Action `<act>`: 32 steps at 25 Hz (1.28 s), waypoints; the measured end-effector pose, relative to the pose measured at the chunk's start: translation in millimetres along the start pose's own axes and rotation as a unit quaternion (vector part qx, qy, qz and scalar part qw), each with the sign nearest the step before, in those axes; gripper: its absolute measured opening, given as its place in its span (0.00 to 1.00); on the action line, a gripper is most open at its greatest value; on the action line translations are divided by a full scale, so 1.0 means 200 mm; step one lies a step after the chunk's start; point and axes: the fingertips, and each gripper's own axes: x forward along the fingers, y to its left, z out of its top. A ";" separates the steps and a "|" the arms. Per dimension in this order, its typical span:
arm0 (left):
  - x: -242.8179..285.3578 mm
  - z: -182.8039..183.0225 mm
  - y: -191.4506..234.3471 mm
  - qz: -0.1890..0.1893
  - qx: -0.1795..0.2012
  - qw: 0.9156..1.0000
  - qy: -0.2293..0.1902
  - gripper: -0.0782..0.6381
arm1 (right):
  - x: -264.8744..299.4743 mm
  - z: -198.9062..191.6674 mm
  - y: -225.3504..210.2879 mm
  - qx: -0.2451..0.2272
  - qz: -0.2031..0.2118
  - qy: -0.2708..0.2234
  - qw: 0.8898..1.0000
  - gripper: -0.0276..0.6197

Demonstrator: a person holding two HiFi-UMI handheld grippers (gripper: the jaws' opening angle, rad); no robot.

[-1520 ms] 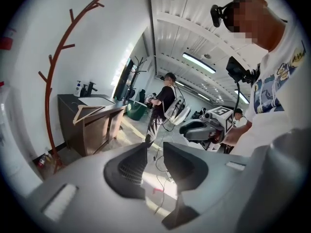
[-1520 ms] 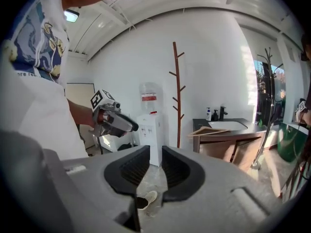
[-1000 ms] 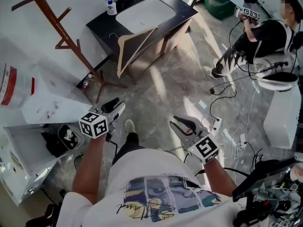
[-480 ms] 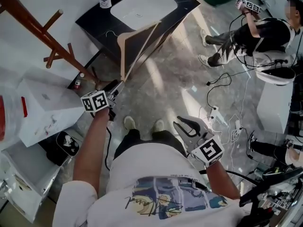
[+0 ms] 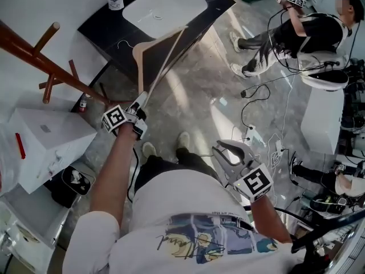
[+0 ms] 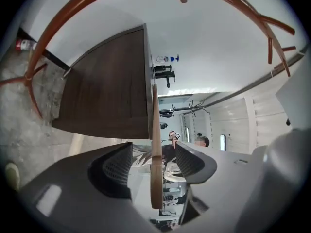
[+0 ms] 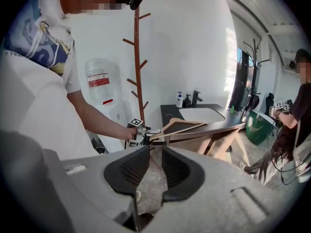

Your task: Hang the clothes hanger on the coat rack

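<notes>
Grey stone floor runs between the person and a dark counter [image 5: 97, 30] with a white sink [image 5: 165, 7]. The wooden clothes hanger [image 5: 139, 61] lies over the counter's near corner, its metal hook [image 5: 122, 42] towards the wall. It seems to rest on the counter's edge, though the head view does not settle this. The coat rack [image 5: 34, 61] stands just to the left, its pegs bare.

The left gripper [image 5: 138, 104] points level at the hanger's near end. Its jaws have just been opening and stand wide, with the wooden tip between them and a gap on either side, so nothing is gripped yet. The right gripper [image 5: 228, 150] hangs low by the person's hip, jaws apart and empty.

The step in hand looks like taking hold. It would go best if the gripper pushed a little further on, so the pads close on the flat of the wood rather than the very tip. A shallow pinch would likely let the long hanger swing. After that, lifting the hook clear of the counter before turning towards a peg should avoid snagging.
</notes>
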 end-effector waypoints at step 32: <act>-0.18 0.03 -0.58 -0.053 0.171 0.983 -0.042 0.16 | -0.03 -0.02 -0.19 -0.051 0.057 -0.027 0.997 0.16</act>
